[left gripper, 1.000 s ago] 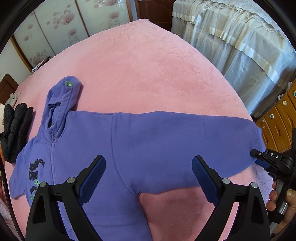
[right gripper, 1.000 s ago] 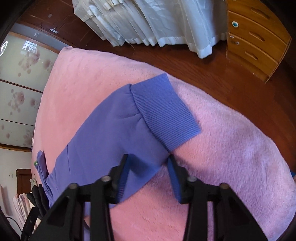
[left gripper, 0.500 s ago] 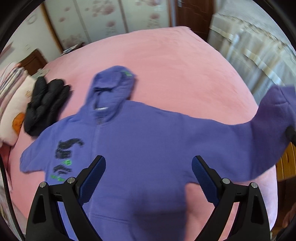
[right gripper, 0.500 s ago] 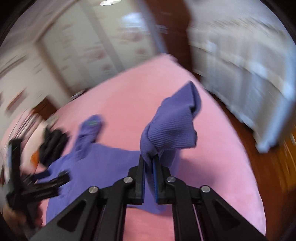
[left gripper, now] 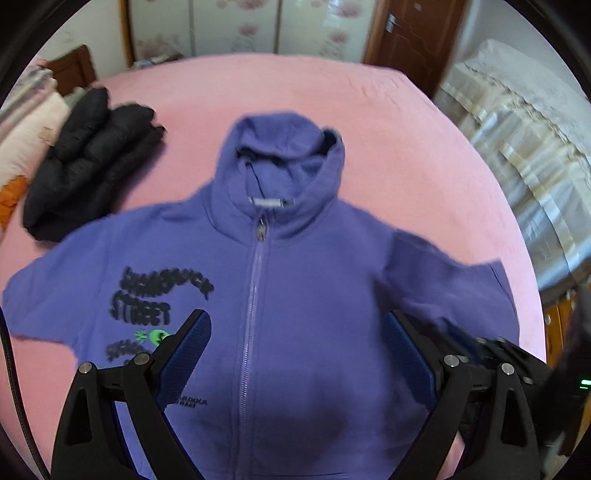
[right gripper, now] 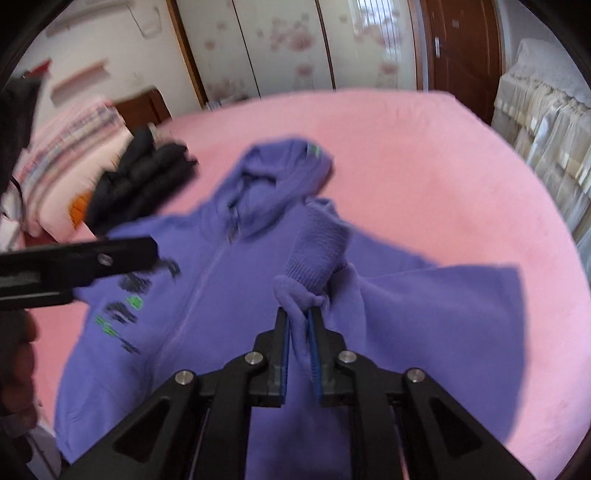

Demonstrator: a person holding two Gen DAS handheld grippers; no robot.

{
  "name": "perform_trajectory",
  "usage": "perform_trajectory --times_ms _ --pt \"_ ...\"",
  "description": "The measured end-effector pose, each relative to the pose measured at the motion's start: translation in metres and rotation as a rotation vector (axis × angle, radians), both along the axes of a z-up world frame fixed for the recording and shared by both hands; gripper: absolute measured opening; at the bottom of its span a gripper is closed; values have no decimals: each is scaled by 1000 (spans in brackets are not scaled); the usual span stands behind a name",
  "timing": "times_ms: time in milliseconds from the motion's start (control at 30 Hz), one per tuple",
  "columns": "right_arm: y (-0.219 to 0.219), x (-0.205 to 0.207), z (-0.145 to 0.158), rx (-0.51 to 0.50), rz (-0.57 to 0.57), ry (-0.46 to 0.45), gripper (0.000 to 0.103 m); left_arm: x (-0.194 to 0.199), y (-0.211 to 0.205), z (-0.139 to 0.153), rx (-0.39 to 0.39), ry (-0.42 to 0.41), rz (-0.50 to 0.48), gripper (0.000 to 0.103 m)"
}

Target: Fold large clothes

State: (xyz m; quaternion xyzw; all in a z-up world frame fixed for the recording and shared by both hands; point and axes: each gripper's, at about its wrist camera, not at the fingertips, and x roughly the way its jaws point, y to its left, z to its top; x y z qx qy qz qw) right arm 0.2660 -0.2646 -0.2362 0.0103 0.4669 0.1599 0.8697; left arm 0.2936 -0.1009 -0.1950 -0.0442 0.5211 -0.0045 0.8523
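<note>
A purple zip hoodie (left gripper: 295, 295) with black and green chest print lies face up on the pink bed (left gripper: 406, 122), hood toward the far side. It also shows in the right wrist view (right gripper: 221, 306). My right gripper (right gripper: 299, 321) is shut on the ribbed sleeve cuff (right gripper: 317, 254) and holds it above the hoodie's chest, with the sleeve doubled over the body. My left gripper (left gripper: 295, 354) is open and empty, hovering over the lower chest astride the zip. One of its fingers (right gripper: 81, 262) shows at the left of the right wrist view.
A folded black puffer jacket (left gripper: 88, 162) lies on the bed left of the hood, beside striped bedding (left gripper: 22, 122). Draped furniture (left gripper: 517, 155) and wooden drawers (left gripper: 554, 332) stand to the right, off the bed. Wardrobe doors (left gripper: 229, 26) and a wooden door (left gripper: 410, 33) are behind.
My right gripper closed on the sleeve cuff, lifted it and carried it left over the hoodie's chest. The left gripper swung from over the sleeve to over the hoodie's front, still open.
</note>
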Motion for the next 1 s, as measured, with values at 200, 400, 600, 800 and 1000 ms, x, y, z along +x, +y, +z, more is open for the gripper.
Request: perform_trajectory --times_ms 200,400,600,800,1000 --pt "18 -13 -20 -20 -46 34 46 11 13 -42 -117 73 -67 94" --pt "1 -55 3 -10 -112 5 46 23 6 -70 -253 134 -128 91" --pt "-23 -86 14 -18 -186 19 46 35 -7 -100 -454 225 -146 67" --pt "-31 -91 15 -9 -201 27 46 38 -17 -133 -543 296 -78 66" --pt "-39 -91 21 1 -219 11 46 38 -30 -149 -580 322 -20 24"
